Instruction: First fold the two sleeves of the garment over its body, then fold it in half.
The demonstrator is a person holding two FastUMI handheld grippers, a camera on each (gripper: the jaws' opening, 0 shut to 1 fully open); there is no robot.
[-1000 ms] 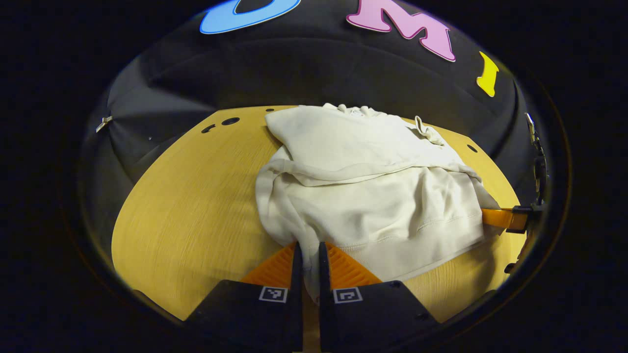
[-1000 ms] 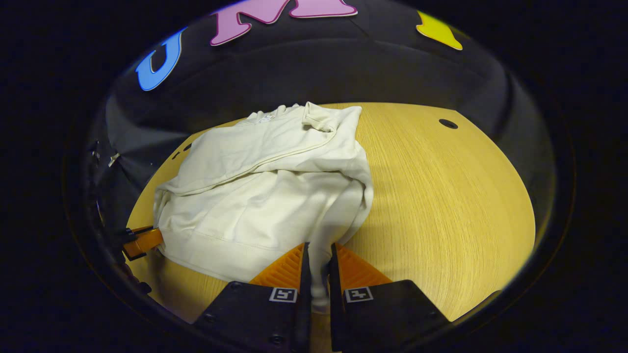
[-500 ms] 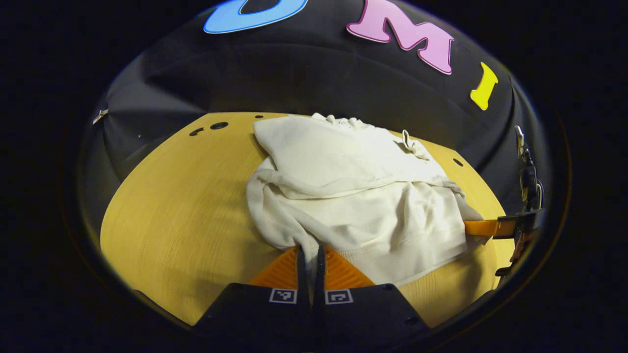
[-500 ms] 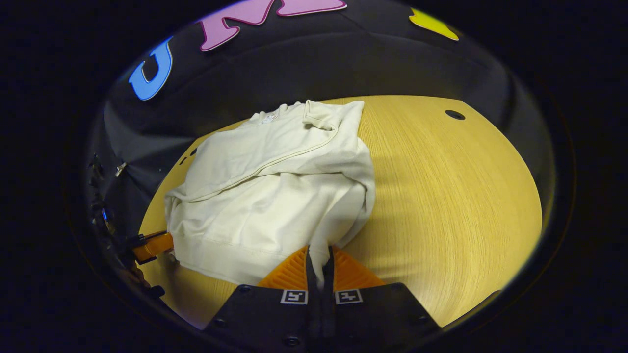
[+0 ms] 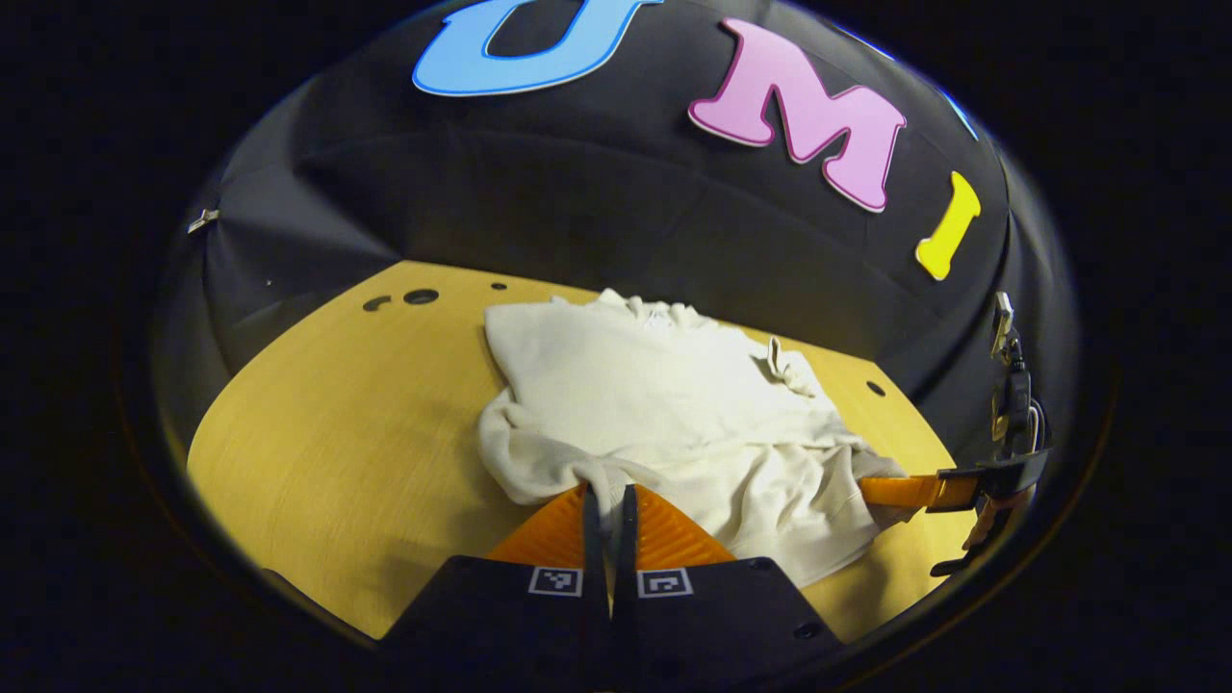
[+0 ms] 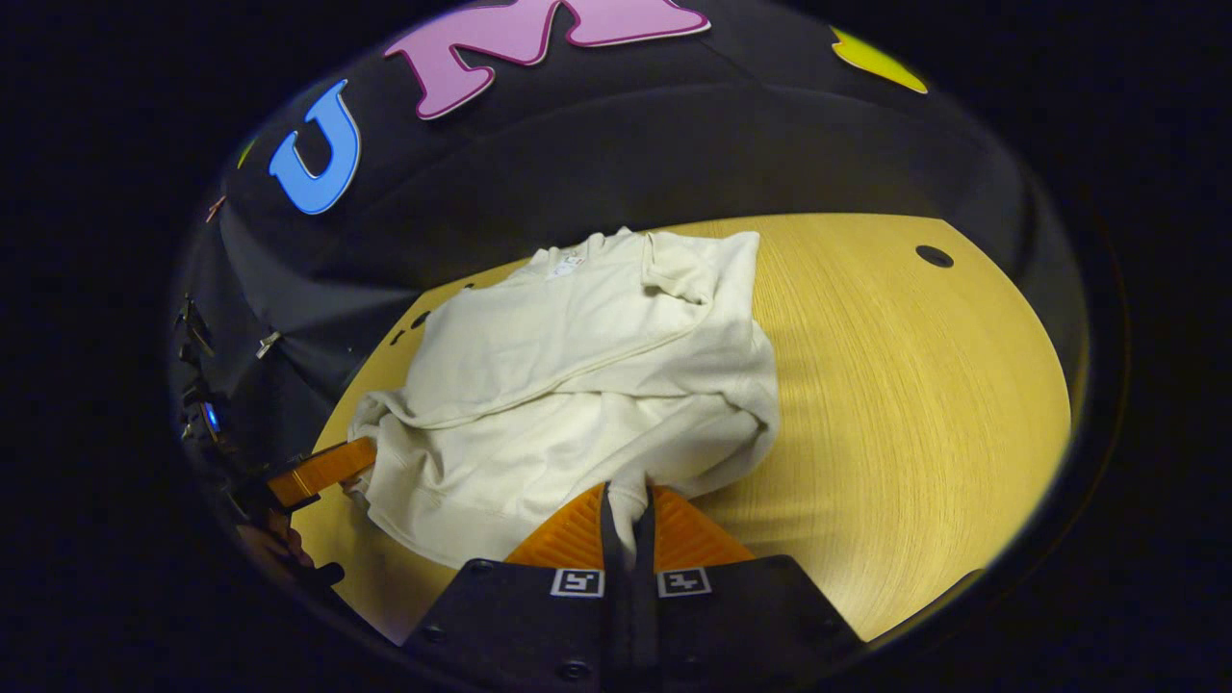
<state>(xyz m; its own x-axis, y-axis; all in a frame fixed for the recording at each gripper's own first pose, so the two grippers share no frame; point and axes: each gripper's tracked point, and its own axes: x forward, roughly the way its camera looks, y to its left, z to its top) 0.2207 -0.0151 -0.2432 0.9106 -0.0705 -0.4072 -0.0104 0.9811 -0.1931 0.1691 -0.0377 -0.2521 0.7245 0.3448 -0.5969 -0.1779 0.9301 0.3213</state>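
Cream garment [image 6: 577, 385] extends toward 12 o'clock; left gripper [image 5: 604, 505] and right gripper [image 6: 628, 508] each clamp its near hem corners.

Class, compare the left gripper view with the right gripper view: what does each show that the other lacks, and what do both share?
Left gripper view: the left gripper pinching the near hem, the right gripper at the garment's right edge.

Right gripper view: the right gripper pinching the hem, the left gripper at the left edge.

Both: the cream long-sleeved sweatshirt, sleeves folded in, on the yellow wooden table.
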